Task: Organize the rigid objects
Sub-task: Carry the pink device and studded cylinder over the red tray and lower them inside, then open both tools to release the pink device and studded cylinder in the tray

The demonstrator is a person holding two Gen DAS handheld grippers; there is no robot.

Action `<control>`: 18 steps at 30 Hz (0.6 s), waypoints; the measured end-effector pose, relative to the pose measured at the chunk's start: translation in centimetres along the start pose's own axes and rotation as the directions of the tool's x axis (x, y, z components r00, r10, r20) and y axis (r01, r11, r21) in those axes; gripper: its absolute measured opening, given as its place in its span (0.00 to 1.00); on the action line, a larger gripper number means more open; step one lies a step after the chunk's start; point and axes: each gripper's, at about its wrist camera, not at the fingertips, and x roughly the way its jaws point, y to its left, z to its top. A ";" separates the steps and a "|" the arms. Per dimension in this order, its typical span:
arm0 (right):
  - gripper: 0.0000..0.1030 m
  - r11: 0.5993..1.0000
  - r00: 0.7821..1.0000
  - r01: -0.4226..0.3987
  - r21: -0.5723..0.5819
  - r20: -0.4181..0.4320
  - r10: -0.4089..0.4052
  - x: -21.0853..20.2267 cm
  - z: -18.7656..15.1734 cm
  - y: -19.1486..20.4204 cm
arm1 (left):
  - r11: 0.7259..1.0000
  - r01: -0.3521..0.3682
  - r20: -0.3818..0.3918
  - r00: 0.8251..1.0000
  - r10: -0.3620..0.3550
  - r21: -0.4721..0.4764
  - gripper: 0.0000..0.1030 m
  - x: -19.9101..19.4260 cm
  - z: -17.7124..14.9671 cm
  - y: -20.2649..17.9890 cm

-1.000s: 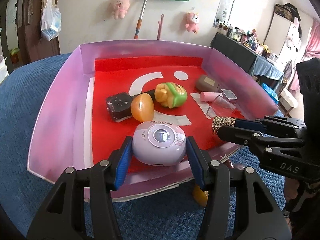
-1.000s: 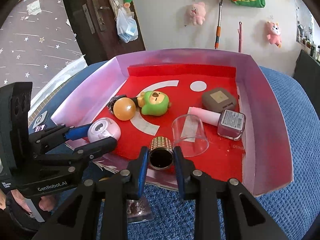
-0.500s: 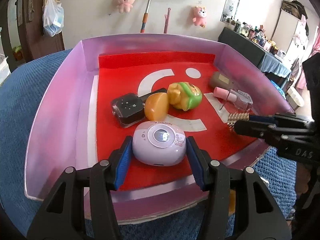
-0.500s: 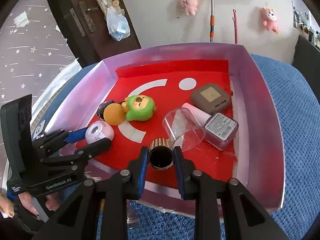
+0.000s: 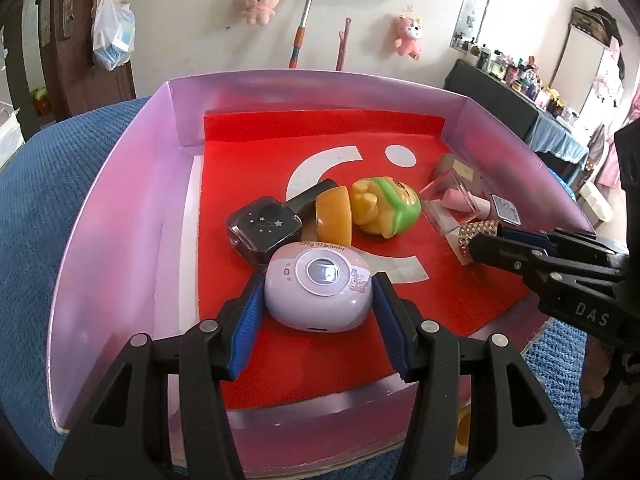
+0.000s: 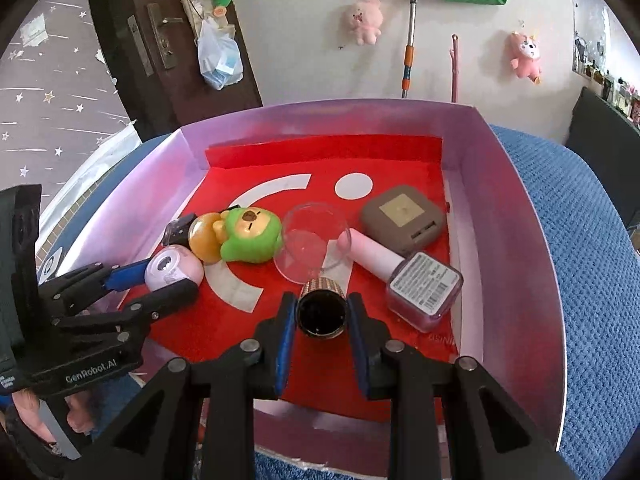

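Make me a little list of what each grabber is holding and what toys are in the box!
left gripper: jaws shut on the purple My Melody gadget
right gripper: jaws shut on the gold studded tube
container: pink box with a red floor, on blue cloth
toys inside: green bear figure, orange ball, starry black case
also inside: clear cup lying on its side, pink nail polish bottle, brown square case
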 end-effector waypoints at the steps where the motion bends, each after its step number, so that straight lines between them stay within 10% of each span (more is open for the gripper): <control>1: 0.26 1.000 1.000 -0.001 0.005 0.001 0.001 0.1 0.0 0.0 | 1.000 -0.003 0.000 1.000 0.003 0.003 0.50 0.0 0.0 -0.1; 18: 0.28 1.000 1.000 0.013 0.005 0.012 -0.013 0.9 -0.1 0.1 | 1.000 -0.002 -0.005 1.000 0.002 0.005 0.50 0.2 0.0 0.0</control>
